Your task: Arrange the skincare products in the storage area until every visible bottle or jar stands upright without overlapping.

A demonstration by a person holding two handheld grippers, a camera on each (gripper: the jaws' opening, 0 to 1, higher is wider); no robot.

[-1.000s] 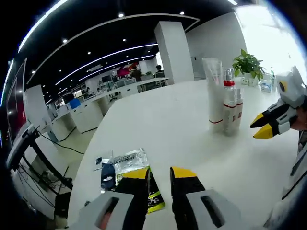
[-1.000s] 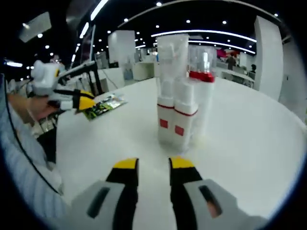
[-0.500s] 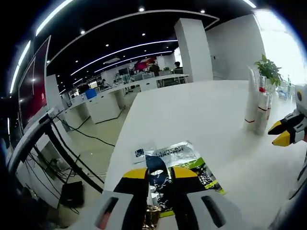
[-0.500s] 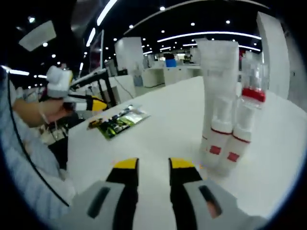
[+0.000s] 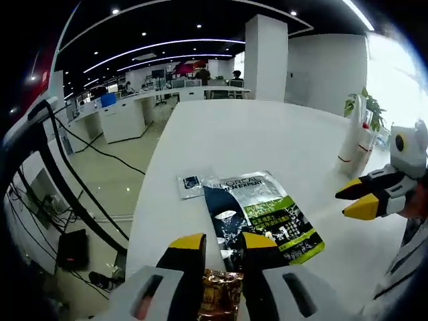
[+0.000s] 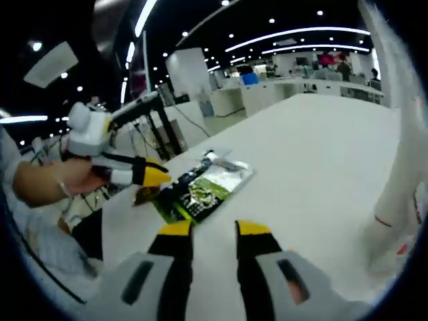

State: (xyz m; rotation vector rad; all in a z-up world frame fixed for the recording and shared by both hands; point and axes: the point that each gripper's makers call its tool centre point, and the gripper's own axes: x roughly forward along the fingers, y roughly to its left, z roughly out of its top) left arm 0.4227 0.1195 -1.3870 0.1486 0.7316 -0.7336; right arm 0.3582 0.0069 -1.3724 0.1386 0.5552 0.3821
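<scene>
A white tube and red-banded bottles (image 5: 354, 137) stand upright together at the table's far right; the tube (image 6: 401, 167) rises at the right edge of the right gripper view. A green-and-black sachet (image 5: 261, 217) lies flat just ahead of my left gripper (image 5: 223, 244), which is open low over the table. A gold-brown packet (image 5: 221, 294) lies under its jaws. My right gripper (image 6: 214, 231) is open above bare table, pointing at the sachet (image 6: 204, 190) and at the left gripper (image 6: 144, 175), held by a hand. The right gripper (image 5: 364, 197) hovers right of the sachet.
A small silver-blue packet (image 5: 190, 186) lies beside the sachet's far corner. The white table (image 5: 267, 144) has its edge close on the left, with floor, cables and desks beyond. A potted plant (image 5: 364, 103) stands behind the bottles.
The left gripper has closed in on the sachets, which now lie right at its jaws. The right gripper has swung left, from the bottles toward the sachets. Nothing was taken hold of.
</scene>
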